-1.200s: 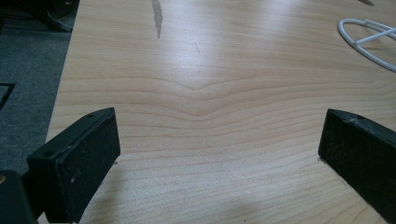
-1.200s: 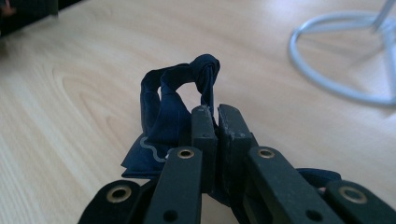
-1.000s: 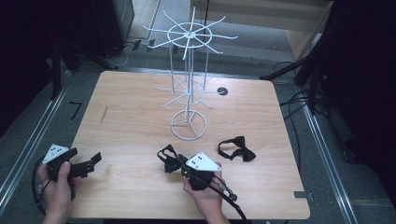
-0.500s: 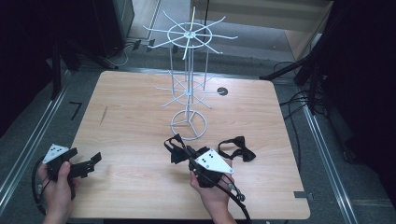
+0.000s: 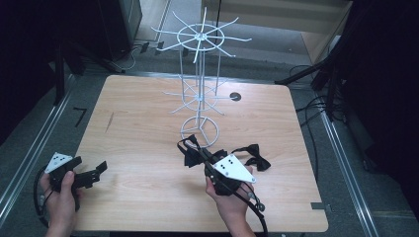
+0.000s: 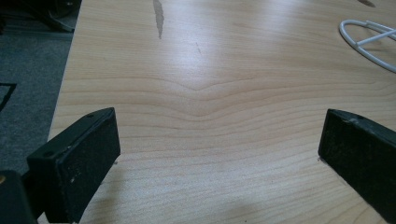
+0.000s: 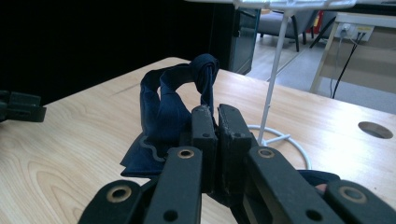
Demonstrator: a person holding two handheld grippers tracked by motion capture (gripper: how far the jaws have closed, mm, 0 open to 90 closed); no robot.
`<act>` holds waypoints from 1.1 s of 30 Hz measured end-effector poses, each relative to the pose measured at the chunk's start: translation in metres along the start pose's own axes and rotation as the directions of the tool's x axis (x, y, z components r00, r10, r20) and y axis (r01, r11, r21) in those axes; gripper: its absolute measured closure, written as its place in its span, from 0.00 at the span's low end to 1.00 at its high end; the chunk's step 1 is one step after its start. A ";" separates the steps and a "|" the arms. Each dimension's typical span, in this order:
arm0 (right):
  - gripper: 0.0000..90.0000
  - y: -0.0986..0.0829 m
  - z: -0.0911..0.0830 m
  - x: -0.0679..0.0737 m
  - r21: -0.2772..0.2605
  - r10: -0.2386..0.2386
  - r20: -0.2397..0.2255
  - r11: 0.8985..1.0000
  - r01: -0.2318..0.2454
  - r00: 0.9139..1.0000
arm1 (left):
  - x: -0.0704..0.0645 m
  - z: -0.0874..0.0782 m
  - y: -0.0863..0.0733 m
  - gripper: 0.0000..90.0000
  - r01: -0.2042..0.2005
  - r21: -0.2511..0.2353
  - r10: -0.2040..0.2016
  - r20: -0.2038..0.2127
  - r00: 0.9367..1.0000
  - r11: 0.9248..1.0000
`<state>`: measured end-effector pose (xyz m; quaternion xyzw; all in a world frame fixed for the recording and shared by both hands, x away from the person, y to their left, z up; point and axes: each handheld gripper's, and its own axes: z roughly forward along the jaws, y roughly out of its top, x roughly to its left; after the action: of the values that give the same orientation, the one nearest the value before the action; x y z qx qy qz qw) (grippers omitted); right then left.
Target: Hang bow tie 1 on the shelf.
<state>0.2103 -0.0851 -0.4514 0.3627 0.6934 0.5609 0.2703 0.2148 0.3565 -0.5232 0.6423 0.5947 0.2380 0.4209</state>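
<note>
High view
- Landmark: a white wire stand [image 5: 200, 94] is seen upright on the desk [image 5: 133, 128], its ring base toward the middle.
- Right gripper [image 5: 193, 154]: held just in front of the stand's base, on the person's side; a dark bow tie [image 5: 190, 157] is clamped at its tip.
- Second bow tie [image 5: 253, 155]: laid flat on the desk, to the right of the stand's base and just beside the right gripper.
- Left gripper [image 5: 96, 170]: held at the desk's near left corner, well apart from the stand; its jaws are seen apart.

Left gripper view
- Jaws: spread wide, 1 at each lower corner, with nothing between them.
- Stand: part of its white ring base [image 6: 369, 42] is seen at the upper right, far ahead of the jaws.

Right gripper view
- Jaws: pressed together on the dark blue bow tie [image 7: 163, 116], whose knotted loop rises above the jaw tips.
- Stand: its thin post and ring base [image 7: 275, 84] are seen just behind the jaws.
</note>
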 end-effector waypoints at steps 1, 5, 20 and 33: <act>0.97 0.002 -0.001 0.000 -0.003 0.002 0.001 1.000 -0.002 1.000 | 0.000 0.000 0.000 0.00 0.000 -0.001 0.000 0.000 1.000 1.000; 0.97 0.007 -0.003 -0.002 -0.018 0.004 0.004 1.000 -0.004 1.000 | 0.000 0.000 0.000 0.00 0.000 -0.003 0.000 0.001 1.000 1.000; 0.97 0.028 -0.009 -0.004 -0.078 0.006 0.010 0.997 -0.005 1.000 | 0.000 0.000 0.000 0.00 -0.001 0.000 0.001 0.003 1.000 1.000; 0.97 0.039 -0.009 -0.005 -0.102 0.003 0.018 0.995 -0.001 1.000 | 0.000 0.000 0.000 0.00 0.000 -0.001 0.000 0.004 1.000 1.000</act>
<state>0.2143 -0.0902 -0.4116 0.3545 0.6609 0.5924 0.2942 0.2148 0.3566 -0.5232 0.6426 0.5938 0.2369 0.4224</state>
